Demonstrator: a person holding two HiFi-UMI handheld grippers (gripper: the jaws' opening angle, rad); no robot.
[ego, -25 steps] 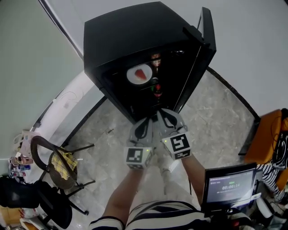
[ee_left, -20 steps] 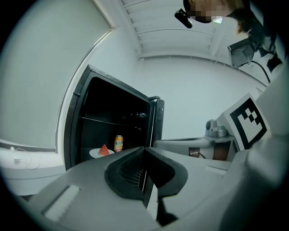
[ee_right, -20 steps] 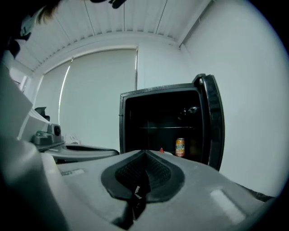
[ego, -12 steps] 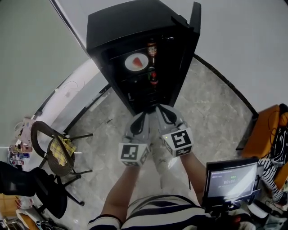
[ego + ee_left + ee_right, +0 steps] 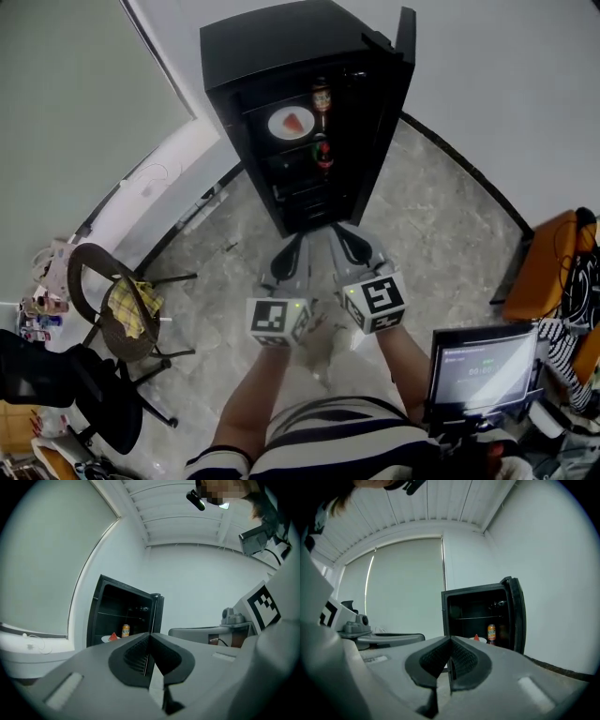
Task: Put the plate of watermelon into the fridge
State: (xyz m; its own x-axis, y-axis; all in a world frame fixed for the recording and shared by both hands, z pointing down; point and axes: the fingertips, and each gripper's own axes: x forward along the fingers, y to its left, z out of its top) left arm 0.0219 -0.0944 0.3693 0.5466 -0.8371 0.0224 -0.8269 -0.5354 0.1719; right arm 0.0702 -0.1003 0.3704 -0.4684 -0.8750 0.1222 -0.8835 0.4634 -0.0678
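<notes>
Distance is growing: I'm pulling the left gripper [image 5: 292, 246] and right gripper [image 5: 339, 232], both pinched together and empty, back from the fridge [image 5: 272, 47]; the plate of watermelon [image 5: 292, 123] is sitting inside, upper middle, so the placing is looking done.

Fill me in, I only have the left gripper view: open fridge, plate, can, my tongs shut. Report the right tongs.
Observer: The right tongs are shut too, nothing between them.
Operator: Tell me what's under the plate's shelf.
Observer: Head view shows what looks like a red-labelled bottle one shelf below the plate of watermelon.
Operator: Check the floor to my left.
Observer: A chair with a yellow cloth draped on it stands there, apart from the fridge.
</notes>
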